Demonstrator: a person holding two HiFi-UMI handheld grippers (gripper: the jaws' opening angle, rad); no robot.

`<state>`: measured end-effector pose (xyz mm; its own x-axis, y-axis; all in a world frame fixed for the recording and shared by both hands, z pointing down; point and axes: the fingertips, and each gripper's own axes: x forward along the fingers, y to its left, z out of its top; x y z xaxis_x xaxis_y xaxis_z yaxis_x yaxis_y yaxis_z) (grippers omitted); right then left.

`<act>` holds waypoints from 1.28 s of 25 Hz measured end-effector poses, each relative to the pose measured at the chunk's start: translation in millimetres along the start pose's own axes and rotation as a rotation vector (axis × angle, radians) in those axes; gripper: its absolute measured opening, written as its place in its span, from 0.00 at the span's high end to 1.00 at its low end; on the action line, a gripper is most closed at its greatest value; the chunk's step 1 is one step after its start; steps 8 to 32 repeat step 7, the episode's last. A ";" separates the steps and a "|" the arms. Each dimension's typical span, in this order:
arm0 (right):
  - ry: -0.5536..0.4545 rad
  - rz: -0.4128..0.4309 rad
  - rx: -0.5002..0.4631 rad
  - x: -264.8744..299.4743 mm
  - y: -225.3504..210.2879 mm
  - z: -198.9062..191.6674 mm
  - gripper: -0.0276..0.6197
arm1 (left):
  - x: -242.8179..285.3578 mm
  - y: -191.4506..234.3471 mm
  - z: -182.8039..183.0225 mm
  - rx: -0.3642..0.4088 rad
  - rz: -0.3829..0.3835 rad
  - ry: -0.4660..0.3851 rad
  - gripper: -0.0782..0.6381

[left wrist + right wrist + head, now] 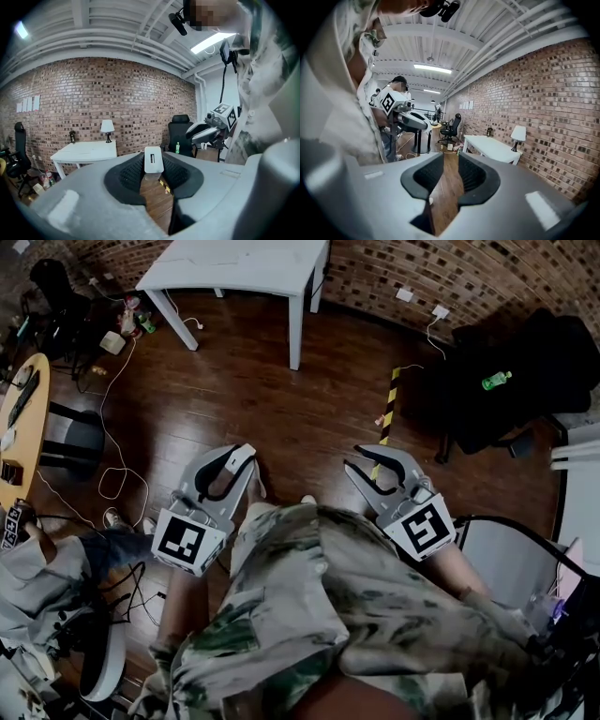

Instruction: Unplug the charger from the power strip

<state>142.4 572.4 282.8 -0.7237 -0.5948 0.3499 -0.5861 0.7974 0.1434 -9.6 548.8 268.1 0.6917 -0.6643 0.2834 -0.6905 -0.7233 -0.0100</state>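
At 9 o'clock, head view: left gripper [234,457] clamped on charger [153,161]; no strip seen. At 3 o'clock: right gripper [354,458], jaws apart, empty. Risk: shallow tip grip may drop charger.

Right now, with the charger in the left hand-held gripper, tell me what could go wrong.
The charger sits only at the tips of the left hand-held gripper; it might slip and drop onto the wooden floor. A white cable loops across that floor to the person's left; a step there could snag it.
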 end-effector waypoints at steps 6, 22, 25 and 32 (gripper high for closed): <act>-0.002 0.016 -0.014 -9.4 4.0 -11.6 0.80 | 4.9 -19.0 -4.6 0.016 0.000 0.009 0.74; -0.004 0.018 -0.013 -11.7 3.8 -14.0 0.80 | 7.0 -22.9 -5.5 0.017 -0.001 0.010 0.74; -0.004 0.018 -0.013 -11.7 3.8 -14.0 0.80 | 7.0 -22.9 -5.5 0.017 -0.001 0.010 0.74; -0.004 0.018 -0.013 -11.7 3.8 -14.0 0.80 | 7.0 -22.9 -5.5 0.017 -0.001 0.010 0.74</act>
